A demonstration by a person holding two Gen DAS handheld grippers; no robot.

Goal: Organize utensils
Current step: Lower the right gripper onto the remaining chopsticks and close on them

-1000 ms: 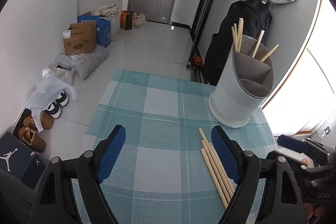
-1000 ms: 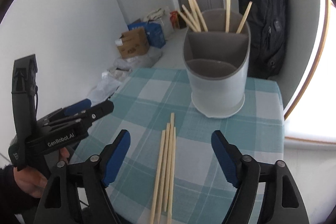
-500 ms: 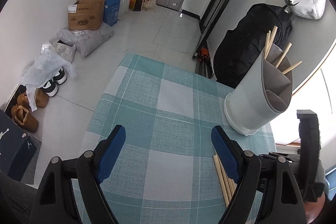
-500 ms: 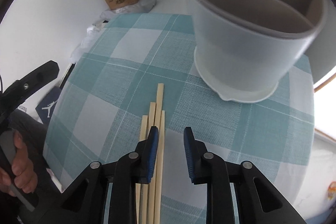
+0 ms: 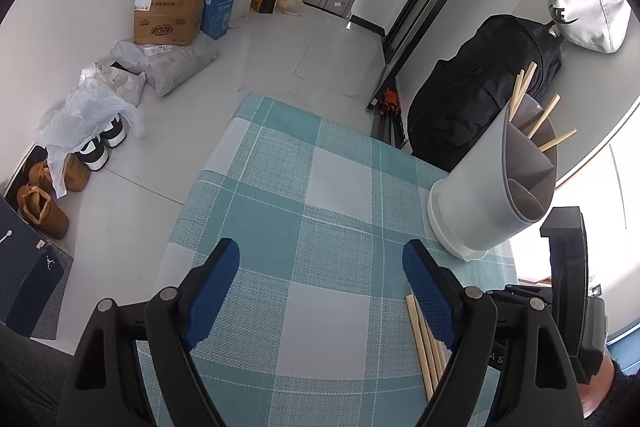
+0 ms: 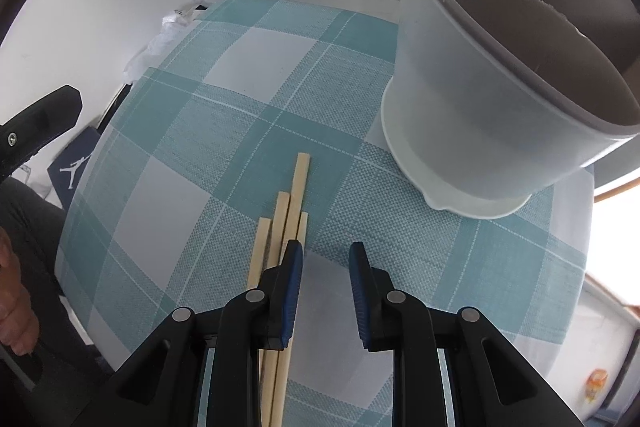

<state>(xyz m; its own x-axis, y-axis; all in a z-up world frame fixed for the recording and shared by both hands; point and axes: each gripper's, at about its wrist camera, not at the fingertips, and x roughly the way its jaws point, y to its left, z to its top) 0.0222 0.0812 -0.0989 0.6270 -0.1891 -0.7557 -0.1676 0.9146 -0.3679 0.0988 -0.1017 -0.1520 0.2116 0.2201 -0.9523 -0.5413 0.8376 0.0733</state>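
Several wooden chopsticks (image 6: 296, 187) lie side by side on the teal checked tablecloth (image 6: 224, 131). My right gripper (image 6: 326, 259) points steeply down over their near part. Its jaws stand a narrow gap apart, with only cloth showing between them. The left finger (image 6: 290, 279) sits on top of the bundle. The grey divided utensil holder (image 6: 460, 99) stands just beyond, to the right. In the left wrist view, my left gripper (image 5: 320, 251) hangs wide open over bare cloth, the chopsticks (image 5: 420, 339) beside its right finger. The holder (image 5: 480, 195) has more chopsticks standing in its back compartment.
Beyond the table's far edge is a pale floor with cardboard boxes (image 5: 168, 19), bags and shoes (image 5: 96, 143) along the left wall. A black backpack (image 5: 480, 91) and a white bag (image 5: 580, 11) hang behind the holder. A bright window lies to the right.
My right gripper dropped down close over the chopsticks and its jaws went from wide apart to a narrow gap. The left gripper drifted slightly and rolled, staying wide open.
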